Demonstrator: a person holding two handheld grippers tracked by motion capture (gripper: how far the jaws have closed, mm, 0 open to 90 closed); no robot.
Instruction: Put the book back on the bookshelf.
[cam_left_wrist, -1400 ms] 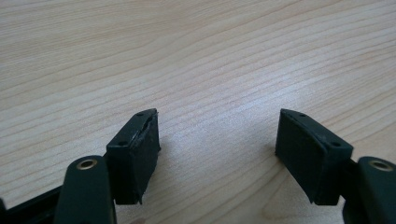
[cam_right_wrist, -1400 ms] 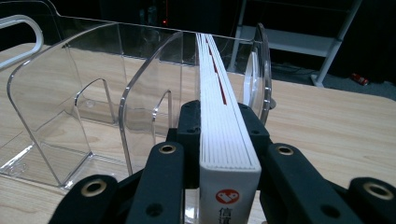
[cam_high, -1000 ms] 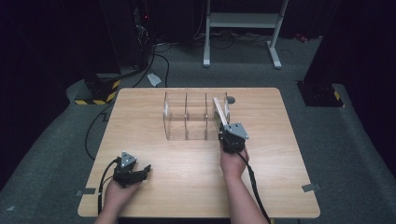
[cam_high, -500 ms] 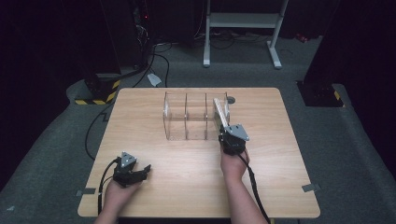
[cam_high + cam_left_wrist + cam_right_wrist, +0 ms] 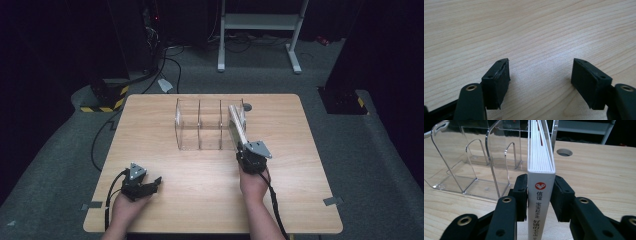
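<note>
**Book held at the rack's right end**

In the high view, the left gripper [image 5: 156,182] is seen at the lower left of the table [image 5: 150,125], resting on the wood near the front edge, with the hand [image 5: 127,209] behind it and a black cable looping off to its left. In the left gripper view its pads [image 5: 497,82] are spread wide apart, and bare wood grain is seen between them; nothing is gripped.

At the upper centre of the high view a clear rack [image 5: 200,125] is stood on the table, divided by upright panels into compartments. A white book [image 5: 236,125] is seen at the rack's right end, slanting from the upper part of the rack down toward the right gripper [image 5: 244,148], which is placed just below and right of centre. Whether the book is inside the last compartment or against its outer wall cannot be told. A round hole [image 5: 247,106] in the table is seen just right of the rack.

In the right gripper view the book [image 5: 541,170] is stood on edge in the middle of the frame, spine toward the camera, with a red round mark and printed characters on it. The right gripper's pads [image 5: 522,195] lie on either side of the spine. The jaws have just been opening, with the book between them; whether it is pressed cannot be told. The rack [image 5: 474,165] is seen in the upper left.
</note>
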